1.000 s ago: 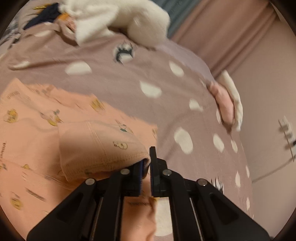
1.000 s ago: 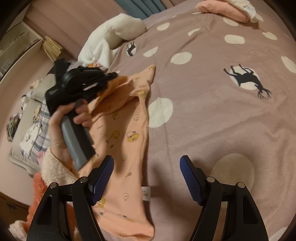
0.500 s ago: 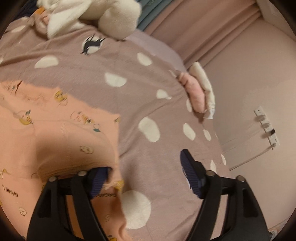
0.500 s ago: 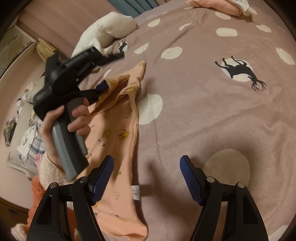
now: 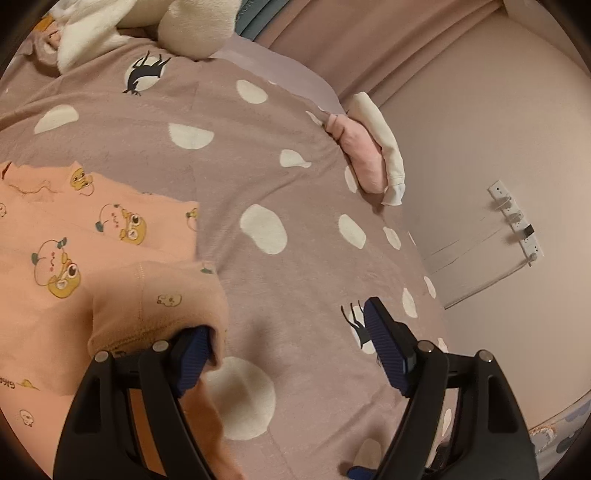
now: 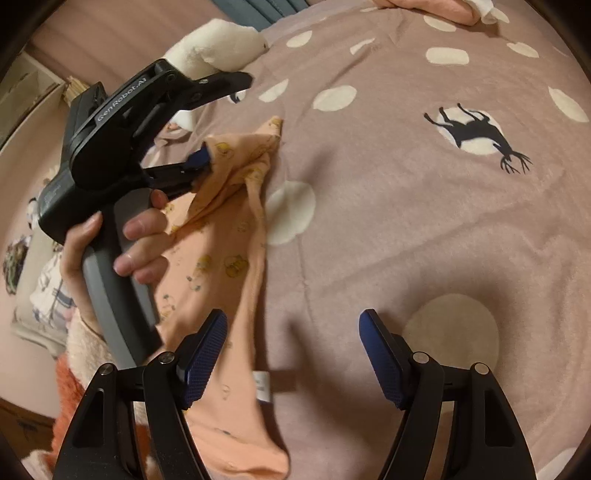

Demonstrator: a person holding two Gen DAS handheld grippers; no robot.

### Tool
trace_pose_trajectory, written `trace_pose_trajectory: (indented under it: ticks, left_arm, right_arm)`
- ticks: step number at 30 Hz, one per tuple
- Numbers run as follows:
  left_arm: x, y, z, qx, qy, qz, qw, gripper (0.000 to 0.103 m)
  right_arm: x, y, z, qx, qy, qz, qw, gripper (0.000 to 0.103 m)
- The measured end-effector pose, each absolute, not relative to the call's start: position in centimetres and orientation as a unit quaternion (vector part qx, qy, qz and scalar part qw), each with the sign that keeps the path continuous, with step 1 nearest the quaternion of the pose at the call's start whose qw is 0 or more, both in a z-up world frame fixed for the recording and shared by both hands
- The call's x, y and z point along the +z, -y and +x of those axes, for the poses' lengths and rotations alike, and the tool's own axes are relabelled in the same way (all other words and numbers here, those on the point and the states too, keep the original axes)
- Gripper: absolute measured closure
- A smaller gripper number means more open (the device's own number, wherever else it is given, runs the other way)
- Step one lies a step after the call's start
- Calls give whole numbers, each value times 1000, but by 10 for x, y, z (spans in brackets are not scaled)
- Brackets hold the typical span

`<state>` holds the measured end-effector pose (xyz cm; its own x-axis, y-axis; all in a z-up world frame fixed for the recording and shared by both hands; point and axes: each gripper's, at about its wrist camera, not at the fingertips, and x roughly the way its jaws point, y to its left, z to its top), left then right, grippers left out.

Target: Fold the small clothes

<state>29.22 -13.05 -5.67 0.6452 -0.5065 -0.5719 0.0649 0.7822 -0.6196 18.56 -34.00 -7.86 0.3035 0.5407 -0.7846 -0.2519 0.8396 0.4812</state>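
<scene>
A small peach garment with cartoon prints (image 5: 110,236) lies on the mauve spotted bedspread (image 5: 295,192); it also shows in the right wrist view (image 6: 221,266). My left gripper (image 5: 288,350) is open; a folded-over cuff (image 5: 159,306) still drapes over its left finger (image 5: 192,350). In the right wrist view the left gripper (image 6: 218,122) is held by a hand above the garment's top end. My right gripper (image 6: 291,354) is open and empty over the garment's lower edge.
A white plush toy (image 5: 147,22) lies at the head of the bed. A pink and white folded pile (image 5: 369,155) sits at the bed's far edge by the wall. A power strip (image 5: 517,221) hangs on the wall. Clutter lies left of the bed (image 6: 33,266).
My left gripper was shut on the garment's cuff one second ago and has opened wide. The cuff now hangs loose on its left finger. The right gripper stayed open.
</scene>
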Motion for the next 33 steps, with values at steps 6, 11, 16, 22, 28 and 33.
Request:
trace_pose_trajectory:
  ticks: [6, 11, 16, 22, 28, 33]
  left_arm:
    - [-28, 121, 269, -9, -293, -229, 928, 25]
    - [-16, 189, 268, -226, -351, -158, 895, 20]
    - [-12, 215, 259, -270, -356, -163, 880, 20]
    - [-14, 159, 247, -174, -361, -133, 906, 20]
    - [-29, 44, 204, -25, -378, -140, 915, 16]
    - [-39, -25, 137, 103, -357, -83, 925, 8]
  right_arm:
    - [-82, 350, 187, 228, -539, 145, 798, 29]
    - [-81, 355, 190, 224, -535, 144, 802, 29]
    - [-89, 365, 195, 203, -547, 163, 796, 29]
    - [-90, 366, 189, 191, -551, 144, 799, 29]
    - [-91, 361, 196, 174, -547, 148, 805, 29]
    - [-92, 346, 199, 165, -549, 133, 808, 29]
